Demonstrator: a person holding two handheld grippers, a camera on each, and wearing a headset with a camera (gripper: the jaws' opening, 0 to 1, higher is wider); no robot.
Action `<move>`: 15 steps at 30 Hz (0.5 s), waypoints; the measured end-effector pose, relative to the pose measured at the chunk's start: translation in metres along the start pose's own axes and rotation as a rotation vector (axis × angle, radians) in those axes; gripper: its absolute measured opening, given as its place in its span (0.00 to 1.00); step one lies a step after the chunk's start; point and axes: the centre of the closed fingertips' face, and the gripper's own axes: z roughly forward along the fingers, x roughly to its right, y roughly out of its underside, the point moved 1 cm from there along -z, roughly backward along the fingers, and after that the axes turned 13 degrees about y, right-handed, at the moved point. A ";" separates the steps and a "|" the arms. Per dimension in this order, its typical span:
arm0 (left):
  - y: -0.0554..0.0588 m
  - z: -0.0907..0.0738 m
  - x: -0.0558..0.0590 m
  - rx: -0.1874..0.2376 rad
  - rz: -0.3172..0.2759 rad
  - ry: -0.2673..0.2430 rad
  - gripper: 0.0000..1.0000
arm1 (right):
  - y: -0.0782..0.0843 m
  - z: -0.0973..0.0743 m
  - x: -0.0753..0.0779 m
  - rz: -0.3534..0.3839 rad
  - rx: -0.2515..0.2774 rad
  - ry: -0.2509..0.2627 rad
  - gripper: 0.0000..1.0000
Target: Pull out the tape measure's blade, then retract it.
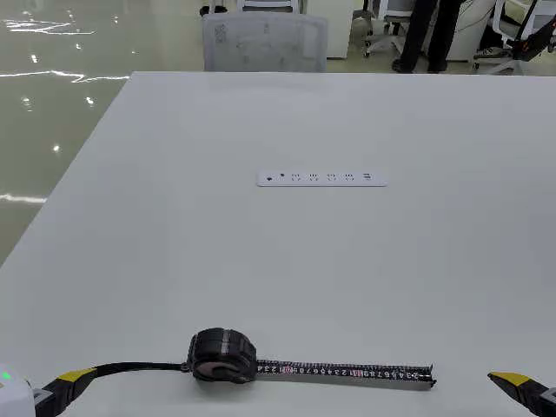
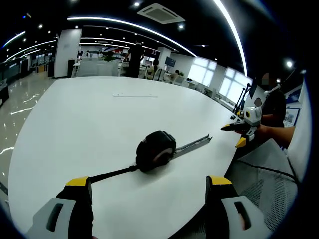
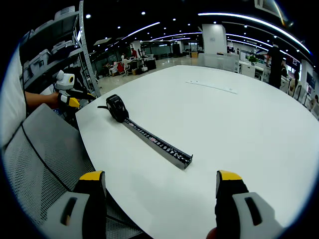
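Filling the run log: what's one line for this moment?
tape measure: on table, blade out | left gripper: open, apart | right gripper: open, apart

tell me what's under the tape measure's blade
The extended blade lies flat on the white table, with nothing else visible beneath. The strip of table directly under it is covered.

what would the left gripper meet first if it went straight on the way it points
Most likely the tape measure case, almost dead ahead between the left gripper and its open jaws; the strap trails toward one jaw and might brush first.
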 end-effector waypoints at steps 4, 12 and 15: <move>-0.004 0.005 0.003 0.005 -0.002 -0.001 0.90 | -0.001 0.000 0.000 0.003 0.004 0.001 0.93; -0.013 0.016 0.008 0.002 0.001 0.015 0.90 | 0.000 0.001 0.001 0.005 0.005 0.000 0.92; -0.015 0.020 0.008 -0.005 0.001 0.014 0.89 | 0.000 0.001 0.001 0.006 0.006 -0.001 0.92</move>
